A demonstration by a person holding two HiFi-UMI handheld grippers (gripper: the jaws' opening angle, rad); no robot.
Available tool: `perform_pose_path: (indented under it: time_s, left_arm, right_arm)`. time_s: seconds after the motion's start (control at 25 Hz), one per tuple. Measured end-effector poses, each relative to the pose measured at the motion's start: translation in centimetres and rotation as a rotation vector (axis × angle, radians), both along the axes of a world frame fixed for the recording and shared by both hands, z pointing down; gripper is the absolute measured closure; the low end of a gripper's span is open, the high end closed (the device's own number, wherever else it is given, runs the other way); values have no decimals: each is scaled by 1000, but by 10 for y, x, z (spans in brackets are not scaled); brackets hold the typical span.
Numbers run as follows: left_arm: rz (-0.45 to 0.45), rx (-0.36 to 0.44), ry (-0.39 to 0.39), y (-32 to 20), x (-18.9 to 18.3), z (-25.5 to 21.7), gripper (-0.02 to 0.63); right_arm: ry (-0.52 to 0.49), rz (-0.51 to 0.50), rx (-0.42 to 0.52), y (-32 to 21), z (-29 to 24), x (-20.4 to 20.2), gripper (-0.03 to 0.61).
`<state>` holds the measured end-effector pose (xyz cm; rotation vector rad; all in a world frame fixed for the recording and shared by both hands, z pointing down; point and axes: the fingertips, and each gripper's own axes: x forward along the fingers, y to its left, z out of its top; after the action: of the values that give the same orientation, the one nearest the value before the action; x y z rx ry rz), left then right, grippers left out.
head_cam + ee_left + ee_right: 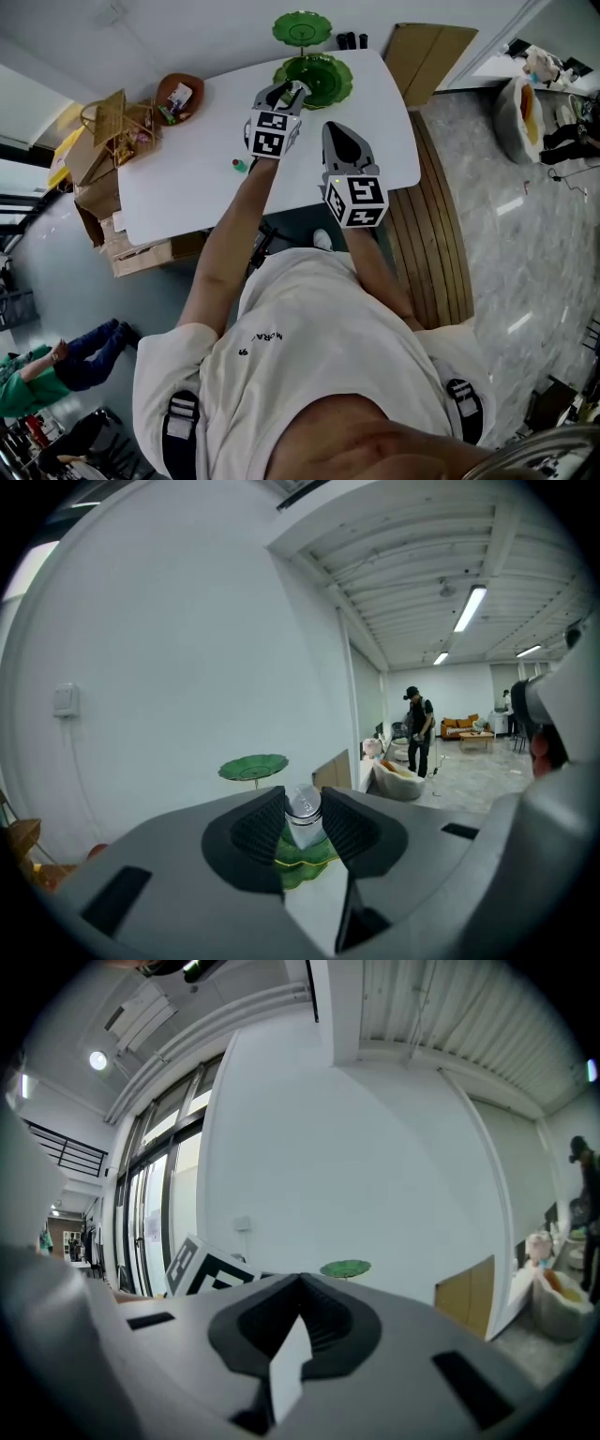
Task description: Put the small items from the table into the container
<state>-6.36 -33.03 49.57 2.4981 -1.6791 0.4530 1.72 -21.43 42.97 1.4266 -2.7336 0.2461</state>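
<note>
Here, the left claw grips a small silver-capped clear bottle above the twelve-o'clock green leaf-shaped dish; released high, it may bounce out. The right claw sits closed, empty.

Open tabletop lies between green tiered stand and brown bowl.

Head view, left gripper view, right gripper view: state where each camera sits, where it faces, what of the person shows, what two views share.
Head view: on the person's head, steeply down at the white table; torso, arms, left gripper and right gripper show.
Left gripper view: on that gripper, along its jaws, shut on a small clear silver-capped bottle.
Right gripper view: on that gripper, along its shut, empty jaws.
Shared: both see the green leaf-shaped tiered dish.
</note>
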Motion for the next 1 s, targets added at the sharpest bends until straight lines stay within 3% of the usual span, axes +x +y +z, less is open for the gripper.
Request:
perform_pose_path:
  time_s: [0.6,1.0]
  left_arm:
    - [15,-108,-43,-32,14,51,486]
    - [30,-121,-56,-46,23,56,486]
  right_arm:
    - [11,22,-3,-8,3,12,574]
    - [10,38,-8,-13,6,23,574]
